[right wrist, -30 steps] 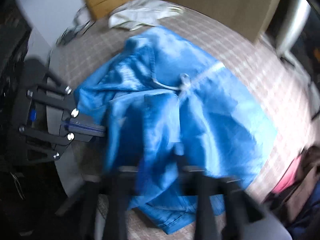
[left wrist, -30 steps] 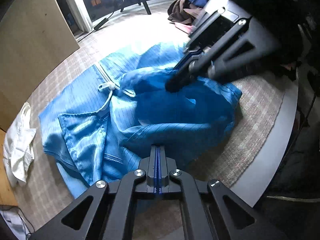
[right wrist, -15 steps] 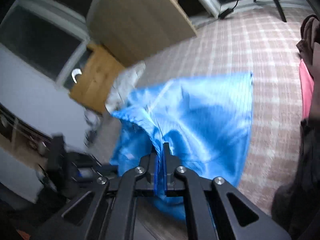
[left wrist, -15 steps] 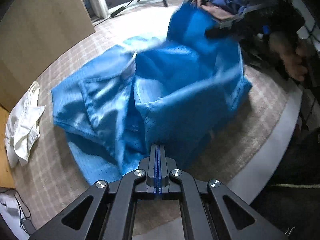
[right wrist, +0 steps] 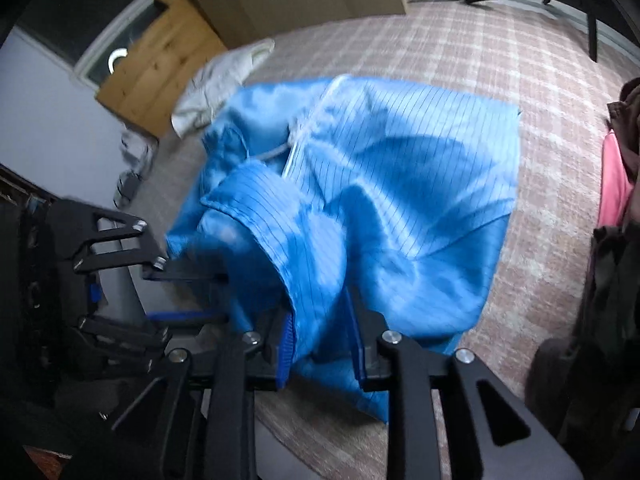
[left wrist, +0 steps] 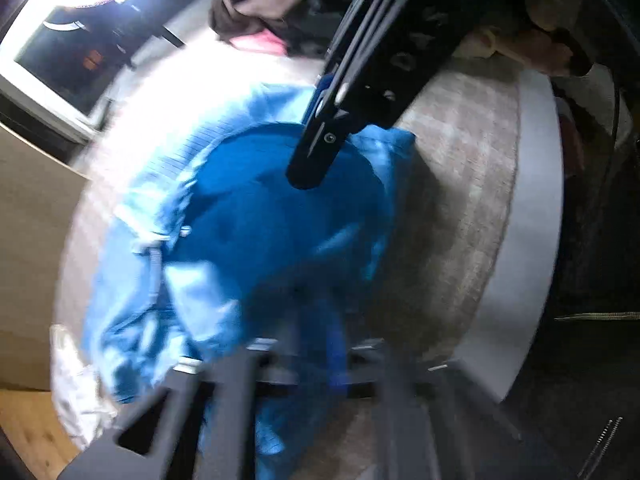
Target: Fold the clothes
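The blue garment (right wrist: 360, 184) lies crumpled on the checked bench (right wrist: 520, 48). The right tool (right wrist: 322, 344) is opening, cloth between its pads. The left tool (left wrist: 320, 356) is pressed together on a fold.

The left wrist view is heavily motion-blurred, with glare on the table (left wrist: 224, 80). The right wrist view is sharper; fisheye edges curve and darken.

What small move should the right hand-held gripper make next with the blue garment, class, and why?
Probably draw the right hand-held gripper back off the blue garment. Its jaws are opening, with a fold of cloth between them, and that flap already lies over the garment on the checked cloth. The left hand-held gripper is shut beside it.
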Tool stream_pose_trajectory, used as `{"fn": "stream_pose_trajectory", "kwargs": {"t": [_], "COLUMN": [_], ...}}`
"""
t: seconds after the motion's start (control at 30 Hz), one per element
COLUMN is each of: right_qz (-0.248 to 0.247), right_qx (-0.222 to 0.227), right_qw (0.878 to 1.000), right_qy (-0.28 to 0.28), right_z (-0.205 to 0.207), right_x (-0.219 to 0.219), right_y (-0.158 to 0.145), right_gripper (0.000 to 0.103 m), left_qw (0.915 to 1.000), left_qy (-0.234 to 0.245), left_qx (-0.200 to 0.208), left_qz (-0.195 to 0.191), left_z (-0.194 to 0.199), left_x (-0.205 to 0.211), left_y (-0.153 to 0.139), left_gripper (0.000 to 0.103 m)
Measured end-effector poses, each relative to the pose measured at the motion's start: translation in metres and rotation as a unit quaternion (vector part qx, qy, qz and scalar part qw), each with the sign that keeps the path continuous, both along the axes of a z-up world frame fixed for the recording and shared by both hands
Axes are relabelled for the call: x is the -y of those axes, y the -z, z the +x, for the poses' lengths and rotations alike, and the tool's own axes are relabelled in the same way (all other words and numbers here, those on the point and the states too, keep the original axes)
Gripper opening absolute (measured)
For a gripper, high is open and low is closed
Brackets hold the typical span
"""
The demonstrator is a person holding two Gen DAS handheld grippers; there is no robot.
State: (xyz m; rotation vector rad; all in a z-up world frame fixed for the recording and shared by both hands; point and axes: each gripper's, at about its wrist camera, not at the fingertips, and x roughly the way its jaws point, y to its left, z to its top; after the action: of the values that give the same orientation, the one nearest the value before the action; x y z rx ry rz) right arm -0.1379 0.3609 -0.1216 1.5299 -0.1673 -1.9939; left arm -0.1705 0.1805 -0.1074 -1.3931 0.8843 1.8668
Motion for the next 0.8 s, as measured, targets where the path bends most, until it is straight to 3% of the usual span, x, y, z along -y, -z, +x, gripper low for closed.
{"fn": "stream_pose_trajectory", "kwargs": {"t": [0.07,0.1,0.13,0.23,0.37,0.47,0.57,0.6,0.67,0.8], "right_qz": [-0.008,-0.015,-0.024,-0.085,-0.204,-0.248,-0.256,-0.255,-0.254,-0.253], "right_qx": [0.011,0.019,0.027,0.026,0.018,0.021,0.024,0.026,0.030,0.031], "right_qw": [1.000,1.000,0.999,0.996,0.974,0.959,0.955,0.955,0.956,0.957], "right_qy": [-0.009,-0.013,-0.010,0.033,0.099,0.134,0.148,0.146,0.143,0.143], "right_z": [-0.001,-0.002,-0.003,-0.003,0.000,0.003,0.007,0.008,0.010,0.014], "right_x": [0.005,0.007,0.006,-0.012,-0.044,-0.055,-0.055,-0.052,-0.047,-0.043], "right_y": [0.007,0.011,0.014,0.012,0.007,0.011,0.014,0.014,0.015,0.015], "right_gripper": [0.022,0.017,0.006,0.004,0.004,0.004,0.004,0.004,0.004,0.004], "left_qw": [1.0000,1.0000,1.0000,0.9996,0.9981,0.9979,0.9981,0.9977,0.9975,0.9962], "left_qy": [-0.003,-0.004,-0.008,-0.025,-0.042,-0.032,-0.009,-0.002,0.014,0.071], "left_qx": [0.005,0.007,0.006,-0.001,-0.001,-0.009,-0.042,-0.051,-0.046,-0.021], "left_qz": [0.000,0.000,0.002,0.015,0.045,0.055,0.044,0.044,0.053,0.046], "left_z": [-0.002,-0.003,-0.002,0.000,0.007,0.014,0.002,-0.003,-0.018,-0.028], "left_x": [0.004,0.006,0.010,0.026,0.046,0.054,0.055,0.052,0.048,0.027], "left_y": [-0.001,-0.001,-0.005,-0.018,-0.038,-0.052,-0.064,-0.068,-0.068,-0.053], "left_gripper": [0.000,0.000,0.000,0.000,0.000,0.000,0.013,0.030,0.045,0.043]}}
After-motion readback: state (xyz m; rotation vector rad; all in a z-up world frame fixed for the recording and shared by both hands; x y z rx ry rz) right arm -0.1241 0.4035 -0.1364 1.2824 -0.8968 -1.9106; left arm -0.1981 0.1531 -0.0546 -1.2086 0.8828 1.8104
